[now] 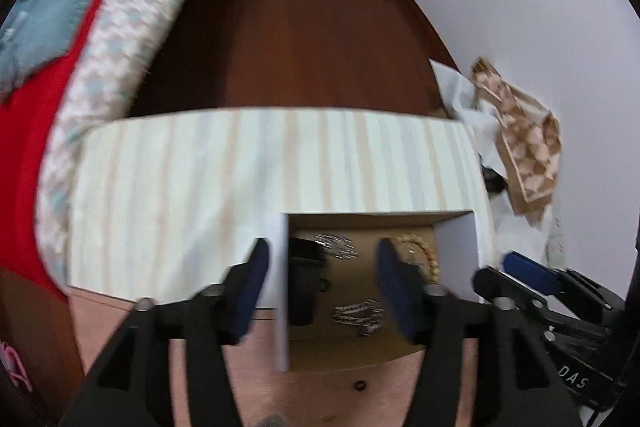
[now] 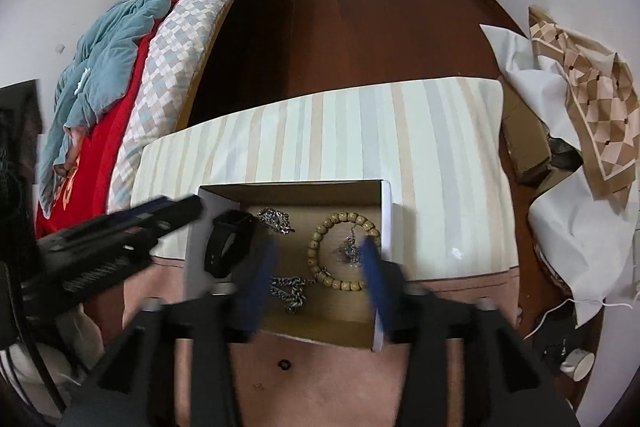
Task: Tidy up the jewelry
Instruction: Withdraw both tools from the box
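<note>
Blue-padded fingers of the right tool (image 2: 318, 283) stand wide apart and hold nothing, poised over an open cardboard box (image 2: 386, 211) with white walls. That box rests partly on a pinkish tabletop (image 2: 328, 387) and partly on a striped cloth (image 2: 440, 155) laid across it. To the left of the tabletop stands a bed (image 2: 176, 43) with a checked mattress, a red cover and a blue-grey blanket (image 2: 104, 47); dark wooden floor (image 2: 360, 19) runs to white walls, and on the right lie white sheets and a patterned paper bag (image 2: 596, 115).

From the left view, the left tool (image 1: 320, 283) is likewise spread wide and empty, straddling the box's left wall; the right tool shows at that view's right edge.

Inside the box, left to right: one black watch (image 2: 226, 241), two silver chains (image 2: 276, 219) (image 2: 290, 293), one beaded wooden bracelet (image 2: 344, 251), and one small silver piece (image 2: 350, 249) lying within the bracelet's ring. One small dark ring (image 2: 284, 364) lies on the tabletop, apart from the box.
</note>
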Tool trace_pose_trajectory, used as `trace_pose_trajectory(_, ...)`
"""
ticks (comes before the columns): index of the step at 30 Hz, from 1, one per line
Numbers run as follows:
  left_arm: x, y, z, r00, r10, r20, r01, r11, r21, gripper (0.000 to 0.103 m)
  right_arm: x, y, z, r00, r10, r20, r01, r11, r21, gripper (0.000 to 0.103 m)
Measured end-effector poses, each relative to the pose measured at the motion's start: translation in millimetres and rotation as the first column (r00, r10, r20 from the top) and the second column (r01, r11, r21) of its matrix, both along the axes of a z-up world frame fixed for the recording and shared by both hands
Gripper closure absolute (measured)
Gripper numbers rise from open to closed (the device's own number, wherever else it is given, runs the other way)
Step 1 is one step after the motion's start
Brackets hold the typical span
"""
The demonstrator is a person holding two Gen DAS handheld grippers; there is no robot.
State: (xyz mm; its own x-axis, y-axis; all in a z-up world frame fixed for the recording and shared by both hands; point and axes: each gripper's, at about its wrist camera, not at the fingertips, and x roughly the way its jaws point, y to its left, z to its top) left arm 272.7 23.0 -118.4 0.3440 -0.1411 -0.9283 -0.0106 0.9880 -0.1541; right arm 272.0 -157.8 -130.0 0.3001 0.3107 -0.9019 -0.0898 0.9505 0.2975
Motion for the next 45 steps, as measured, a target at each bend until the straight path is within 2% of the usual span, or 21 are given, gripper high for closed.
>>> trace_pose_trajectory(3,-13.0,10.2,12.2,0.998,0.028,0.050,-0.030,0.998,0.052,0.031,-5.1,-0.1,7.2,1.000,-0.007,0.010,0.007,0.999,-0.045,0.036)
trace_pose_trajectory(5,-22.1,13.9,17.5,0.996,0.043,0.077,-0.050,0.994,0.096,0.014,-10.5,1.7,10.8,1.000,-0.008,0.023,0.010,0.995,-0.102,0.017)
trace_pose_trajectory(7,-31.4,17.6,21.2,0.993,0.056,0.102,-0.070,0.987,0.147,0.008,-16.4,4.5,13.6,0.999,-0.012,0.035,0.018,0.987,-0.162,0.007)
trace_pose_trajectory(10,-46.5,18.7,21.2,0.991,0.059,0.116,-0.083,0.975,0.208,0.005,-25.5,10.2,15.6,0.999,-0.006,0.043,0.015,0.972,-0.233,0.002)
trace_pose_trajectory(16,-73.3,18.3,25.6,0.990,0.059,0.127,-0.087,0.969,0.229,0.004,-47.1,13.3,21.8,0.999,-0.009,0.051,0.022,0.965,-0.262,0.001)
trace_pose_trajectory(21,-93.0,12.2,41.8,0.987,0.052,0.152,-0.088,0.968,0.235,0.003,-71.1,16.0,37.7,0.996,-0.019,0.082,0.040,0.964,-0.264,0.000)
trace_pose_trajectory(31,-139.2,8.5,95.1,0.963,0.035,0.267,-0.103,0.965,0.242,0.003,-123.6,14.4,94.9,0.978,-0.031,0.207,0.092,0.951,-0.295,0.000)
trace_pose_trajectory(39,-175.0,3.4,123.4,0.951,0.005,0.309,-0.079,0.971,0.226,0.003,-163.7,14.7,136.1,0.957,-0.027,0.288,0.111,0.954,-0.279,0.000)
trace_pose_trajectory(45,-198.5,4.8,140.4,0.937,0.019,0.350,-0.098,0.973,0.211,0.003,-187.9,13.6,157.3,0.945,-0.030,0.325,0.118,0.960,-0.254,0.000)
